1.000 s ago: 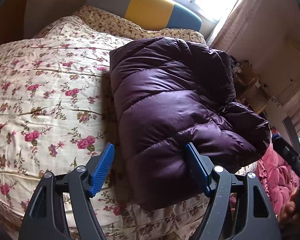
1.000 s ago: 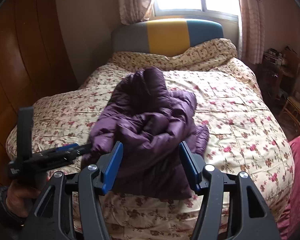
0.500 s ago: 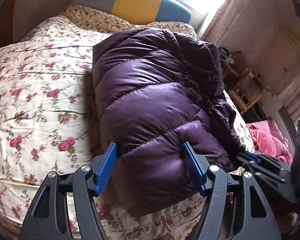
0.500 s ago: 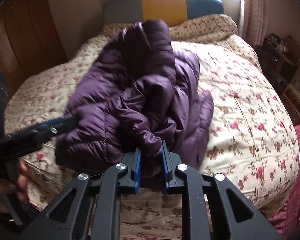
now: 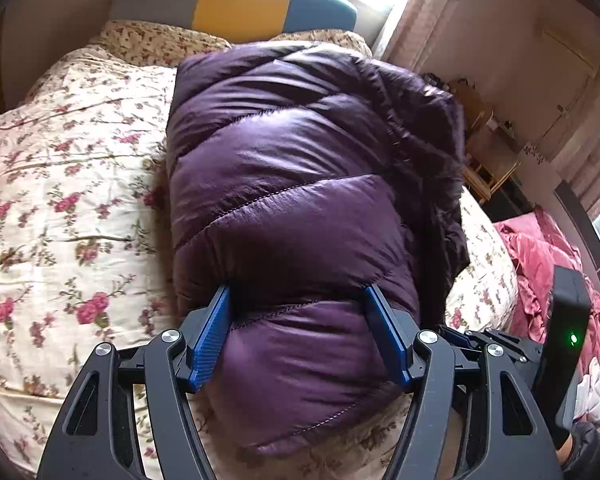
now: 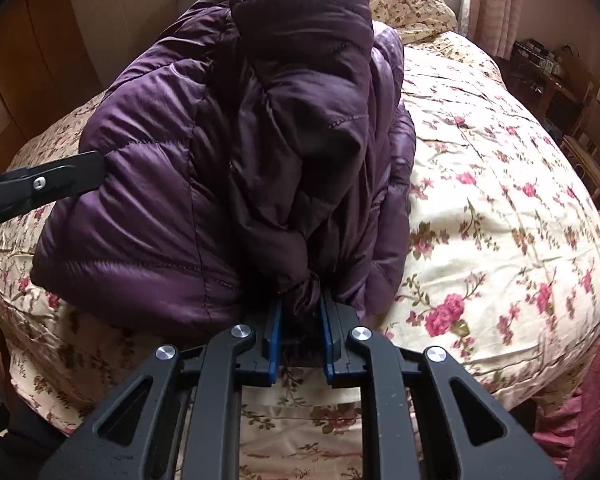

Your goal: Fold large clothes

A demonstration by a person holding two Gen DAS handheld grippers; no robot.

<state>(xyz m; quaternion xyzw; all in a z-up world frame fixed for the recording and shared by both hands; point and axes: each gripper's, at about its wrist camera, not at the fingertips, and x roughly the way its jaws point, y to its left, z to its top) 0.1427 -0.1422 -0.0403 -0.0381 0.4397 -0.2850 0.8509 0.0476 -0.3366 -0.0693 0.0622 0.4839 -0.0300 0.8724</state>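
Note:
A purple quilted down jacket (image 5: 300,184) lies bunched on a floral bedspread (image 5: 60,200). My left gripper (image 5: 300,304) has its blue pads around the jacket's thick near end, wide apart and pressing into the padding. In the right wrist view the jacket (image 6: 172,184) fills the middle. My right gripper (image 6: 300,316) is shut on a dark fold of the jacket at its near edge. The left gripper's finger (image 6: 48,180) shows touching the jacket's left side. The right gripper's body (image 5: 500,348) shows at the lower right in the left wrist view.
The bed has a grey, yellow and teal headboard (image 5: 236,4) under a bright window. A pink quilt (image 5: 540,248) lies off the bed's right side. Wooden furniture (image 6: 580,120) stands beyond the bed's right edge. A wooden wall (image 6: 20,80) is at left.
Both grippers moved in onto the jacket. The right gripper closed on a fold at its near edge. The left gripper's pads came around the jacket's thick end.

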